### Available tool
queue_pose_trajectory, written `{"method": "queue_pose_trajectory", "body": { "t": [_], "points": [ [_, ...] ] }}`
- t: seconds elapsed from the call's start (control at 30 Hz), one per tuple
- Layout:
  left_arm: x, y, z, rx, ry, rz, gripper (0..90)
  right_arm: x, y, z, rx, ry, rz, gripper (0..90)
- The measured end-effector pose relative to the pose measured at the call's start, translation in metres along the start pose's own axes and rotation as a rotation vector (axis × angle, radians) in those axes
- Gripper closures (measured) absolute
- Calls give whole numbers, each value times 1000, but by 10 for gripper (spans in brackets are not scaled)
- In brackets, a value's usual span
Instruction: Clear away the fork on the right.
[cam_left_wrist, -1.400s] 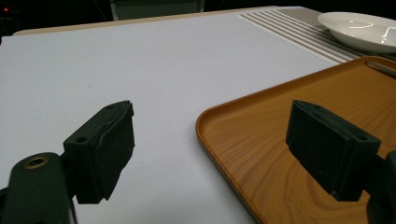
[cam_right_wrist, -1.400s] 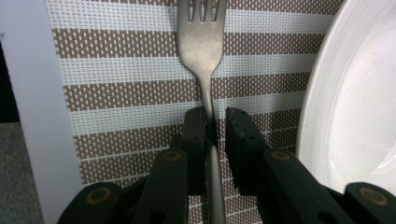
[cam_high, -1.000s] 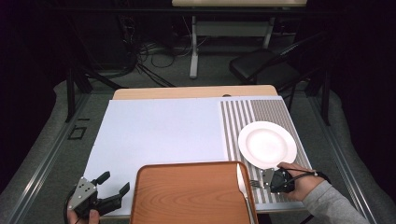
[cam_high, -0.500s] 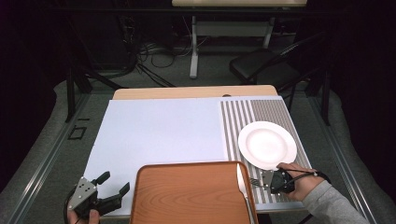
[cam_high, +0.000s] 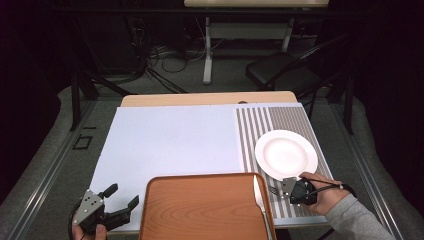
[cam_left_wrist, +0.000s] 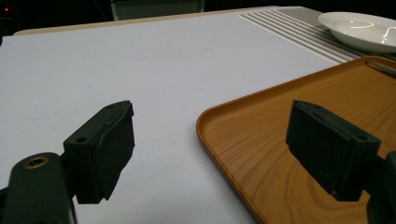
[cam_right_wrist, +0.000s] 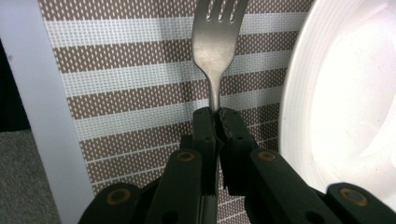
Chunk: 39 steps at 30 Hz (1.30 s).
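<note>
My right gripper (cam_right_wrist: 215, 114) is shut on the neck of a metal fork (cam_right_wrist: 217, 44), whose tines point away over the striped placemat (cam_right_wrist: 130, 93). From above, that gripper (cam_high: 289, 190) sits at the table's front right, just below the white plate (cam_high: 286, 153), and the fork (cam_high: 273, 190) pokes out to its left. The plate's rim (cam_right_wrist: 299, 121) lies right beside the fork. My left gripper (cam_high: 120, 200) rests open at the front left corner, beside the wooden tray (cam_high: 205, 210). Its jaws stand wide apart with nothing between them, one over the white mat (cam_left_wrist: 140, 84), one over the tray (cam_left_wrist: 280, 140).
A knife (cam_high: 258, 192) lies along the tray's right edge. The plate (cam_left_wrist: 359, 28) is at the far right of the left gripper view. A dark folding chair (cam_high: 295, 65) and a table leg (cam_high: 207, 50) stand behind the table.
</note>
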<state>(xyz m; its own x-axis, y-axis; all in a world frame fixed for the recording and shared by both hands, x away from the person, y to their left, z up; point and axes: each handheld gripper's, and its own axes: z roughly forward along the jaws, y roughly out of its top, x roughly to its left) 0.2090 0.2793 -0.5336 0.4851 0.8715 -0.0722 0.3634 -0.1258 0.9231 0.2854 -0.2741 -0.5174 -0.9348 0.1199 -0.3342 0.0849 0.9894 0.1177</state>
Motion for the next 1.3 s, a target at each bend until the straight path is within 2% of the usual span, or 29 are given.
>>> {"method": "queue_pose_trajectory", "body": {
  "t": [0.17,0.2,0.33,0.37,0.5,0.57,0.6,0.67,0.77,0.87,0.97,1.0,1.17,1.2,1.27,1.3],
  "points": [
    [0,0,0,1,0,2,155,-2,1,-4,-17,-20,19,859],
    [0,0,0,0,-1,1,155,-1,1,-5,-22,-27,41,859],
    [0,0,0,0,0,0,155,-4,0,-9,-47,-52,64,859],
    [0,0,0,1,-1,2,155,-3,0,-11,-43,-46,89,859],
    [0,0,0,2,-1,2,155,-3,1,-17,-88,-65,108,859],
    [0,0,0,1,-1,1,155,-3,2,-18,-93,-70,127,859],
    [0,0,0,0,-1,1,155,-3,2,-22,-117,-81,171,859],
    [0,0,0,-1,0,0,155,-3,1,-25,-141,-94,212,859],
    [0,0,0,-3,0,-2,155,-5,0,-31,-194,-110,248,859],
    [0,0,0,-3,-2,-2,155,-6,-2,-38,-236,-116,309,860],
    [0,0,0,-1,0,0,155,-6,-3,-42,-258,-123,343,860],
    [0,0,0,-2,-1,0,155,-6,-4,-45,-276,-126,392,859],
    [0,0,0,-3,-3,-2,156,-7,-6,-50,-293,-122,460,859],
    [0,0,0,-4,-4,-2,155,-6,-7,-51,-309,-119,486,860],
    [0,0,0,-4,-5,-2,156,-6,-7,-52,-309,-117,499,860],
    [0,0,0,-3,-5,0,156,-4,-7,-54,-319,-115,537,860]
  ]
}}
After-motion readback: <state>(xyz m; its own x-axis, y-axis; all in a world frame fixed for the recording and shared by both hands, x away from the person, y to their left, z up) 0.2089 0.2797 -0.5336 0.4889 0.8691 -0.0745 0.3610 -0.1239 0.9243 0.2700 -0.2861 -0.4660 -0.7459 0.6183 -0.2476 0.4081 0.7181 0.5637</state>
